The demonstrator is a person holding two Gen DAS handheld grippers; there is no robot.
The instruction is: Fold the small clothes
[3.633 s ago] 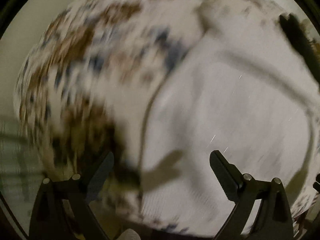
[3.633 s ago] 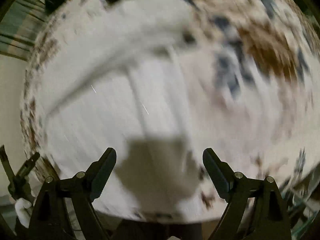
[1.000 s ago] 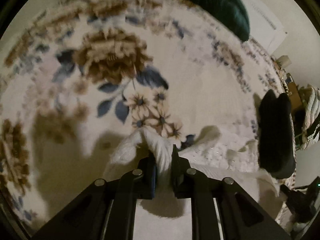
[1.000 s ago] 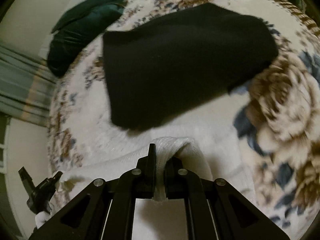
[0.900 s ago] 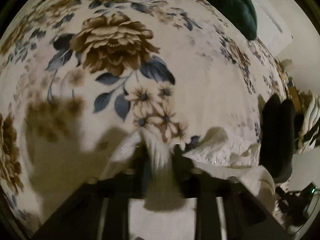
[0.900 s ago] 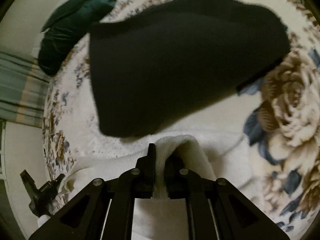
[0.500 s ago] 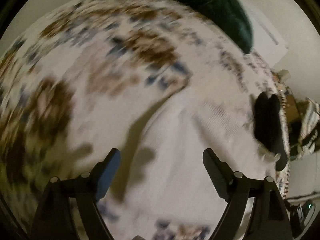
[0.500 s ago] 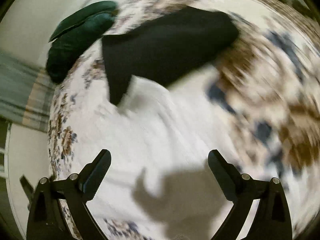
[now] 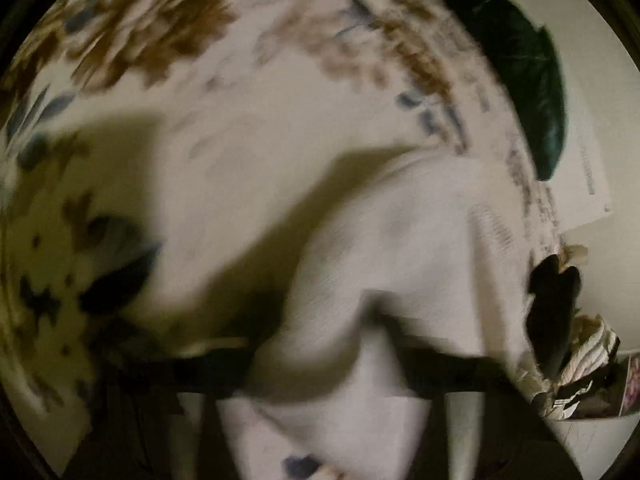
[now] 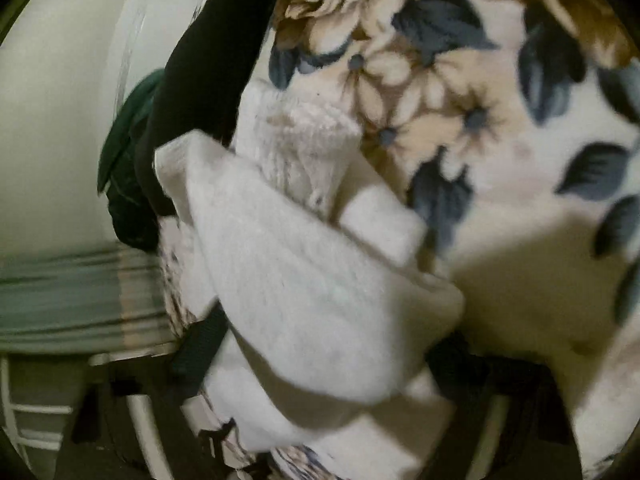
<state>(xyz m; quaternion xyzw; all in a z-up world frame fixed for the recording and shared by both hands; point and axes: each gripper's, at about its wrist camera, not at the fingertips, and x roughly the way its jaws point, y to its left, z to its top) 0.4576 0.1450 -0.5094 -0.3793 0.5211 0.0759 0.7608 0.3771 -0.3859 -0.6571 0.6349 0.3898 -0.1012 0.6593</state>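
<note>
- While both views smear with motion, the white knit garment (image 10: 304,280) lies bunched on the floral blanket (image 10: 500,160).
- Left gripper (image 9: 316,364): jaws closing, white cloth humped between them; whether they pinch it, I cannot tell.
- Right gripper (image 10: 320,352): jaws closing around a thick fold of it, contact unclear.
- A black garment (image 10: 208,48) lies beyond the right jaws.

Both hand-held grippers closing (blurred).

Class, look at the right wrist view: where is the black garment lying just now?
The black garment lies at upper left, on the floral blanket, between the dark green cloth on its left and the white knit garment below it.
</note>
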